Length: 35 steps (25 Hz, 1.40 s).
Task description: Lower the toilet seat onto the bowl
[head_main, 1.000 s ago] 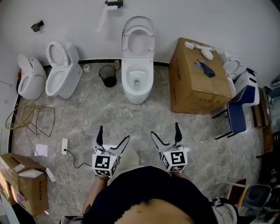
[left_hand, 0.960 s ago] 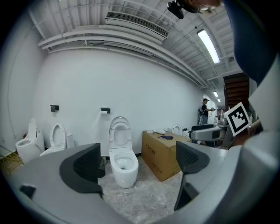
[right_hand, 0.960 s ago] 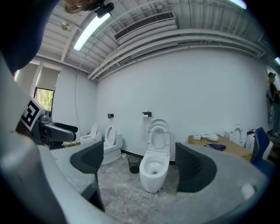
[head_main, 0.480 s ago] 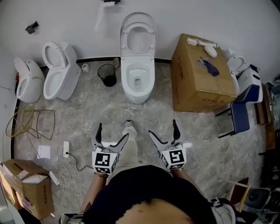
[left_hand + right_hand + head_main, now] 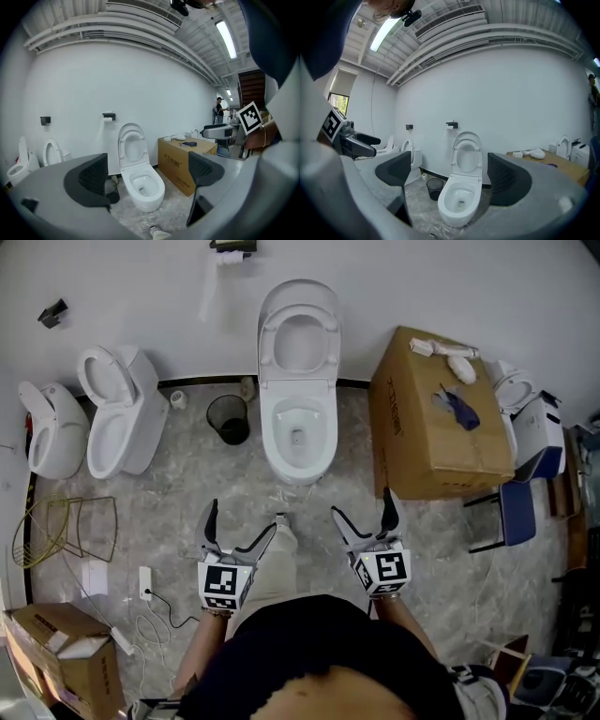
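Note:
A white toilet stands against the far wall with its seat [image 5: 298,340] and lid raised upright over the open bowl [image 5: 298,424]. The seat [image 5: 129,150] and bowl [image 5: 143,183] show between the jaws in the left gripper view, and the seat [image 5: 467,158] and bowl [image 5: 458,199] likewise in the right gripper view. My left gripper [image 5: 238,532] and right gripper [image 5: 362,515] are both open and empty, held side by side well short of the toilet.
A black waste bin [image 5: 229,418] stands left of the toilet and a large cardboard box [image 5: 433,418] right of it. Two more white toilets [image 5: 114,423] are at the far left. A wire rack [image 5: 66,531] and a cable [image 5: 155,592] lie on the floor at left.
The view has moved towards the toilet, which now sits lower and larger in the head view. A leg and shoe stepped forward between the grippers. Both grippers stay open.

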Motion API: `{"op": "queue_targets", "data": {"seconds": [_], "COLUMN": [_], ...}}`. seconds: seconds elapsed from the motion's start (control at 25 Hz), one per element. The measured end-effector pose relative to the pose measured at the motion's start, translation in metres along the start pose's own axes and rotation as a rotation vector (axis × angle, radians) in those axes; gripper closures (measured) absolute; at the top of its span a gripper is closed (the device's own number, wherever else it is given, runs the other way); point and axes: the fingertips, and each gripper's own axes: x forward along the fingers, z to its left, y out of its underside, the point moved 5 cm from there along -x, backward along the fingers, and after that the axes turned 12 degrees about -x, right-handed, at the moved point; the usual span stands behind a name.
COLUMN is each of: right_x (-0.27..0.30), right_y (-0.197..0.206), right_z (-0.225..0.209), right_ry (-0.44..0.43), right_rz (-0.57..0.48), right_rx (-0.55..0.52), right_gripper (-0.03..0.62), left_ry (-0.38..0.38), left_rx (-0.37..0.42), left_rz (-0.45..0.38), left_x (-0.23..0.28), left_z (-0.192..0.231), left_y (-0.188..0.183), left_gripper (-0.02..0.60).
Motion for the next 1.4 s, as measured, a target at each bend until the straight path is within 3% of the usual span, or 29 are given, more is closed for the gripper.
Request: {"op": "queue_targets", "data": {"seconds": [0.52,0.72,0.84,0.92,1.04,1.24,1.4], "right_x": [0.163,0.205,0.221,0.232,0.252,0.287,0.321], "right_y": [-0.007,-0.001,0.002,0.005,0.008,0.011,0.01], "right_z": [-0.062,-0.092,-0.107,-0.115,-0.128,-0.144,-0.161], "right_ry": [0.06,0.098,0.11,0.102,0.074,-0.029,-0.069], "right_rz": [0.048,0.07,0.078,0.08,0.076,0.085,0.087], "right_rx": [0.013,0.012,0.01,0.028,0.04,0.041,0.011], "right_gripper": [0.091,0.091,0.091,0.091,0.091,0.091,0.091], "left_ry": [0.021,0.059,0.065,0.057,0.058,0.119,0.122], "left_rx": [-0.008,0.052,-0.029,-0.067,-0.04,-0.08,-0.041], "left_rz": [0.055,0.047,0.043,0.049,0.087,0.067,0.053], "left_x": [0.132,0.169,0.183,0.19,0.208,0.246,0.283], "left_z": [0.095,0.11,0.123,0.133,0.14,0.145,0.149], "left_y": [-0.059,-0.079,-0.082,-0.083,-0.084,-0.093,-0.105], "left_gripper": [0.072,0.071,0.072,0.072,0.072,0.072,0.072]}}
